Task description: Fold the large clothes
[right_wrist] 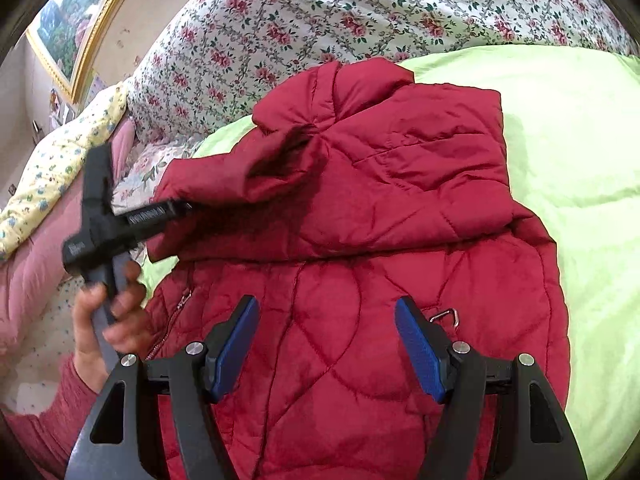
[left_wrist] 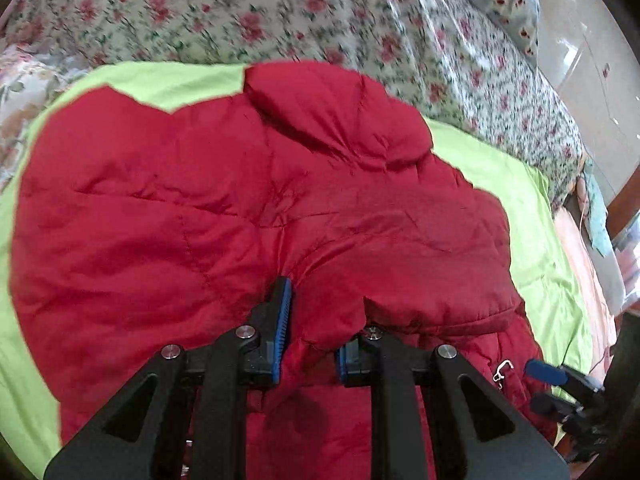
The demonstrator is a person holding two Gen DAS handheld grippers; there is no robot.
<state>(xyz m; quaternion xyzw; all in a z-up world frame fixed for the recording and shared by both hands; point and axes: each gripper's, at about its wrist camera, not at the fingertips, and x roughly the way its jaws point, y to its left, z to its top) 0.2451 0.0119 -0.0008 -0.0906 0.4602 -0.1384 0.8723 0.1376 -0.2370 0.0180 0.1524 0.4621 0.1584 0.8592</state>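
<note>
Left claw [left_wrist: 310, 332] is clamped on a bunched fold of the red quilted jacket [left_wrist: 224, 208], fabric pinched btw its blue pads w/ one pad mostly buried in the cloth. From the right wrist view the same claw reaches in from the left side, its tips hidden in a sleeve-like fold lifted over the jacket's upper part; a hand [right_wrist: 108, 312] w/ a red sleeve [right_wrist: 48, 416] grips its handle.

Right claw [right_wrist: 328, 344] hovers w/ jaws wide apart, nothing btw them, right above the jacket's lower body. A metal zip pull [right_wrist: 444, 316] lies just beside its right pad.

Jacket sits directly ahead of and under both claws, spread on a lime-green sheet [right_wrist: 580, 160] on the bed. Beyond the jacket, farther from the claws, is a floral bedspread [right_wrist: 320, 12]. Left of the right claw, past the hand, a pink blanket [right_wrist: 36, 268]; a gold-framed picture [right_wrist: 68, 28] hangs on the wall at far upper left.
</note>
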